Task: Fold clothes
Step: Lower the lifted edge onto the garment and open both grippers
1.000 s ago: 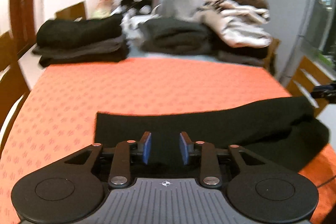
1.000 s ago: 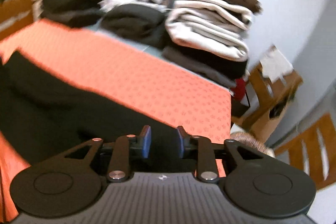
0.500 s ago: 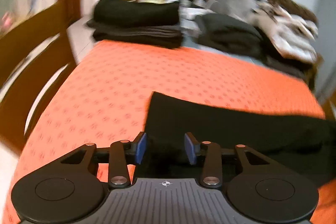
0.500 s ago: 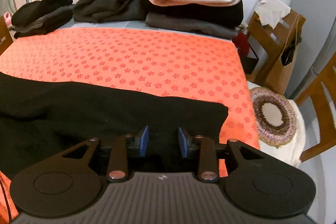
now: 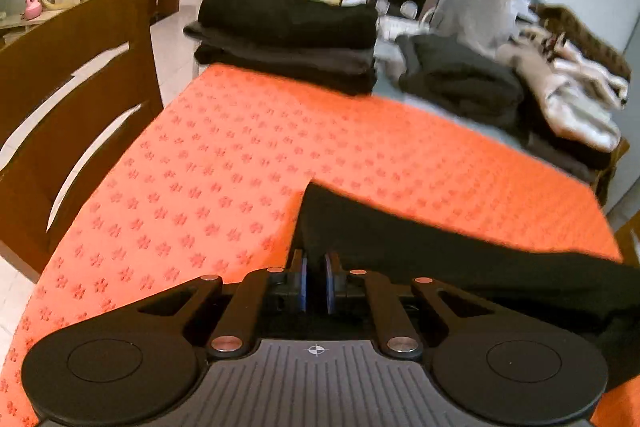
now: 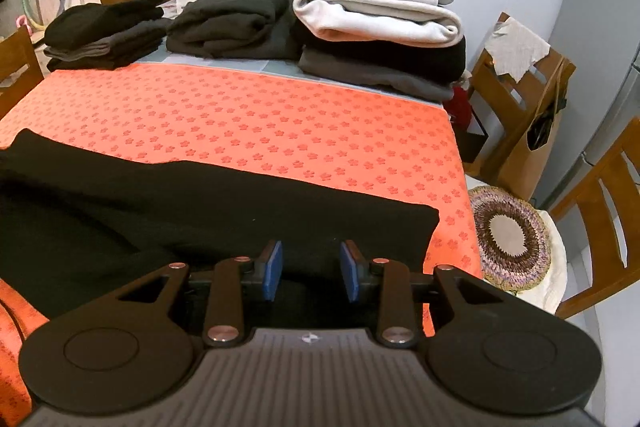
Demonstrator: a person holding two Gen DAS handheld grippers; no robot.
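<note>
My left gripper (image 5: 315, 281) pinches the left end of a black garment (image 6: 224, 203) lying long across the orange tablecloth (image 6: 256, 115), my right gripper (image 6: 311, 269) spread above its other end; soft, limp cloth, I judge, best gripped at corners.

Orange-clothed table (image 6: 280, 115), black garment (image 6: 200, 203), folded clothes stacks (image 6: 376, 7)

The right gripper (image 6: 310, 277) hangs with its blue pads spread wide over a black garment (image 6: 224, 211) lying flat across the orange tablecloth (image 6: 256, 115), folded stacks (image 6: 380, 7) behind.
</note>
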